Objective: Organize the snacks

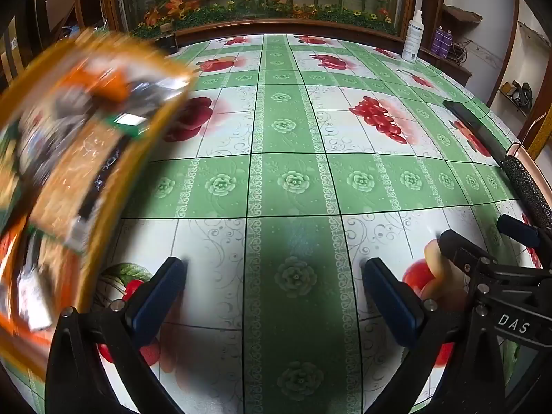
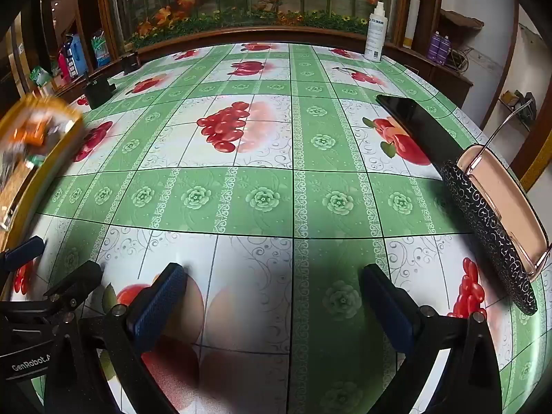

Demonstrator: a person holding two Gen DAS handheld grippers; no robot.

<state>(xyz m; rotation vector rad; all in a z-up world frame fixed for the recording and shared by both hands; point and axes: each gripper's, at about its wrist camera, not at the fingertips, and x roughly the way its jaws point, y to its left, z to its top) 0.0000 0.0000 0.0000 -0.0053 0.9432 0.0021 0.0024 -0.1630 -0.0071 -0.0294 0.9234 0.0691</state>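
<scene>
Both empty: left gripper and right gripper spread wide over tabletop. Blurred snack tray at left edge; patterned tray at right edge. Approach low, pinch one packet squarely.

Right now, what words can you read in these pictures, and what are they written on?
"DAS": on the right gripper body, seen from the left wrist camera.
"GenRobot.A", cut off at the edge: on the left gripper body, seen from the right wrist camera.
White bottle label: print too small to read.
Snack box: too blurred to read.
Blue packets on the shelf: too small to read.
</scene>
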